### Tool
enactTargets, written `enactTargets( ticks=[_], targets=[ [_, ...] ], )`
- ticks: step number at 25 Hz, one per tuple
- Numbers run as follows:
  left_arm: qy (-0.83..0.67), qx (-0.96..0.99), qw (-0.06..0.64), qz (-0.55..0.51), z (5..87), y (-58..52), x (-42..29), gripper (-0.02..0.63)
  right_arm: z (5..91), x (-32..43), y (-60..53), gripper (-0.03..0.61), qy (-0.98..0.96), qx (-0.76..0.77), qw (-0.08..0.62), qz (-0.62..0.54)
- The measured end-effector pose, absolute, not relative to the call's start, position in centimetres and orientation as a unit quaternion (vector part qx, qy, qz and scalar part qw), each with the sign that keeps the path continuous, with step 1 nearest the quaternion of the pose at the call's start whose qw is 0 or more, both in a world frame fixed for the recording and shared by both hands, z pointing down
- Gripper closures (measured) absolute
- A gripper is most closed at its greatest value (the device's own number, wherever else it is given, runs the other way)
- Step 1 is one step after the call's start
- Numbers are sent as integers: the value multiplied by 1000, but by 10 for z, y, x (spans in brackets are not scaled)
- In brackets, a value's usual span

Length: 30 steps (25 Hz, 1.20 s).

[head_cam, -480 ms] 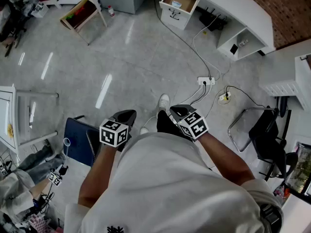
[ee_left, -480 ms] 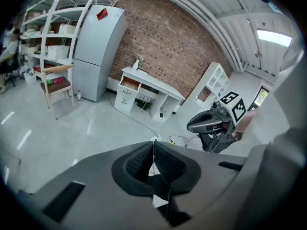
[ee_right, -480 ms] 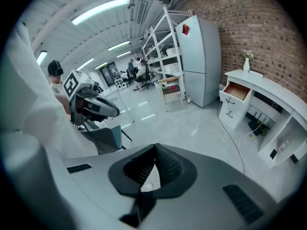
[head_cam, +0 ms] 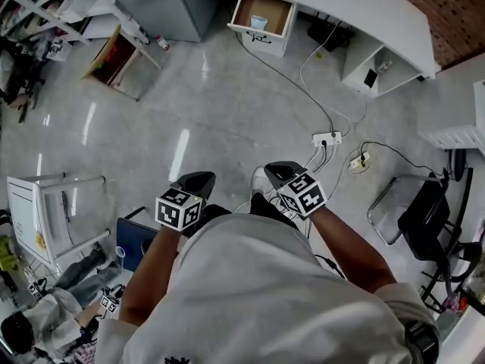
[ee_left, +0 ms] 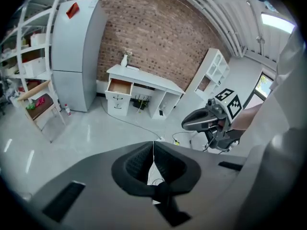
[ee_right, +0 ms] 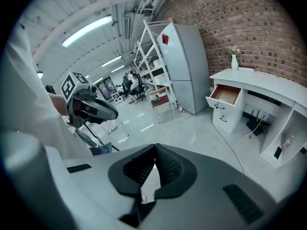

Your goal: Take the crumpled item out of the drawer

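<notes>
Premises: a workshop room with a polished grey stone floor and a red-brown brick wall, against which stand a tall grey refrigerator and a long curved white desk. At the desk's left end the white drawer with a brown wooden bottom is pulled fully out, which leaves its inside open to reach from above. The small pale crumpled item lies in it near the front edge; its material cannot be told at this range. A white power strip with trailing cables lies on the floor between person and desk, a likely trip hazard on the approach. The left gripper and right gripper are held close to the body at waist height, well apart from the drawer, a carrying posture rather than a reaching one. Each has its jaws closed together on nothing. Judged: approach stage, retrieval not yet begun.
</notes>
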<state>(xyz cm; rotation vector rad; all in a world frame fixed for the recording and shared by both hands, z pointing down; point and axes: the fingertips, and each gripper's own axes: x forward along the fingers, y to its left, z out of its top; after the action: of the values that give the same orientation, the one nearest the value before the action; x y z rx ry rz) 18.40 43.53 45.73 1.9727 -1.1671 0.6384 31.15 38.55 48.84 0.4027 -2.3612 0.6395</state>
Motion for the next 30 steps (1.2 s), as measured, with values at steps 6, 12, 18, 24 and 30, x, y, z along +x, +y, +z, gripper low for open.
enactTargets(
  ticks=[6,12,18,24,30],
  targets=[
    [-401,788,350,309,450,350,225,589,497,349,322,548,-891,201,293,282],
    [-372,812,321,316,455,274,239,589,516,364,274,541,-876,247,290,297],
    [-357,829,324,284,477,196,193,589,528,320,199,522,-866,267,314,281],
    [-345,840,327,262,479,95,113,589,525,239,110,520,-856,269,351,267],
    [-332,845,330,258,500,24,23,589,551,150,12,515,-851,272,377,244]
  ],
)
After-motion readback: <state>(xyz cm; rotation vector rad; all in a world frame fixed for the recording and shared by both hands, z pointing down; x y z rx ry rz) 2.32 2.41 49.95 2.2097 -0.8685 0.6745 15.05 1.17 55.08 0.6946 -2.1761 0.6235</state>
